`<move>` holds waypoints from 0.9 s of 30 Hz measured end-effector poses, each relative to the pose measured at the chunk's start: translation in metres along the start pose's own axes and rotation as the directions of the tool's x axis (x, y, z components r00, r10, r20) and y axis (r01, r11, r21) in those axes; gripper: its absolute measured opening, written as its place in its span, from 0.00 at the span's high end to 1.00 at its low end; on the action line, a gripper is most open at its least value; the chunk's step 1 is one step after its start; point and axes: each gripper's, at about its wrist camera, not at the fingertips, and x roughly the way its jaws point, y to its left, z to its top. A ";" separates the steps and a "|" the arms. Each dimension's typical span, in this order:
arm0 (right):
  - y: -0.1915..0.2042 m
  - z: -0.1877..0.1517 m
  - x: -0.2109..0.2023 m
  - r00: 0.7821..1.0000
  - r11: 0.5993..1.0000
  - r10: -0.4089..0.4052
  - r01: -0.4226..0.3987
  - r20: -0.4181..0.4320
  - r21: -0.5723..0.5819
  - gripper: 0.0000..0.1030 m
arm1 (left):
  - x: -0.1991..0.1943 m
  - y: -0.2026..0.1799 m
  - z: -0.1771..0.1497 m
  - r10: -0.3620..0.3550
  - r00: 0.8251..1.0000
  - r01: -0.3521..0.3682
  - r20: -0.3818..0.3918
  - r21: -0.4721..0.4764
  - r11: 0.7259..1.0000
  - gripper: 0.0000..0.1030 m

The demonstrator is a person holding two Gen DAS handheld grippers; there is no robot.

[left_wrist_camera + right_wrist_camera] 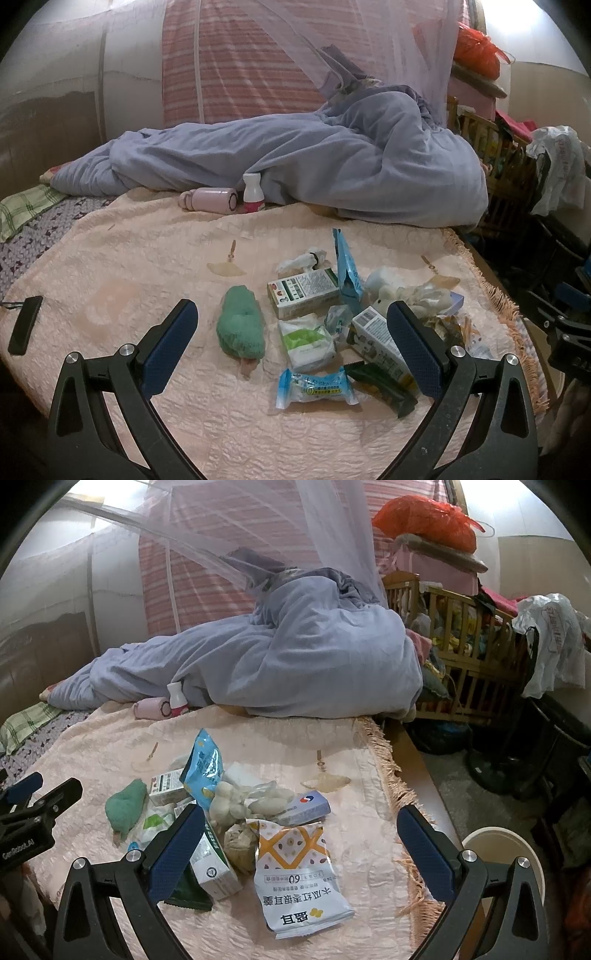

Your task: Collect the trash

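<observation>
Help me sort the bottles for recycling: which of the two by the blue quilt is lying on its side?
The pink bottle lies on its side. The white bottle with the pink label stands upright just right of it, against the blue quilt.

Green-striped carton (212, 864) half hidden behind right tongs' left finger (177, 849). Cream bin (491, 845) mostly hidden, near right. Small print on blue wrapper (314, 386) unreadable. Left tongs' bases cut off by bottom edge.

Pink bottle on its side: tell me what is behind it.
Directly behind the pink bottle lies the bunched blue quilt; a white bottle stands beside it. Anything beneath the quilt is covered.
</observation>
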 end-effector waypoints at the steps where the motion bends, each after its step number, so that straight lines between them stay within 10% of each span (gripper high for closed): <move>1: 0.000 0.000 0.000 1.000 1.000 0.001 -0.001 -0.001 -0.001 0.00 | 0.000 0.000 0.000 0.001 1.000 -0.001 0.000 0.001 1.000 0.01; 27: -0.010 -0.022 0.025 0.991 0.996 0.085 -0.089 -0.106 -0.031 0.00 | 0.022 0.055 -0.029 0.002 0.988 0.008 -0.156 0.065 0.998 0.01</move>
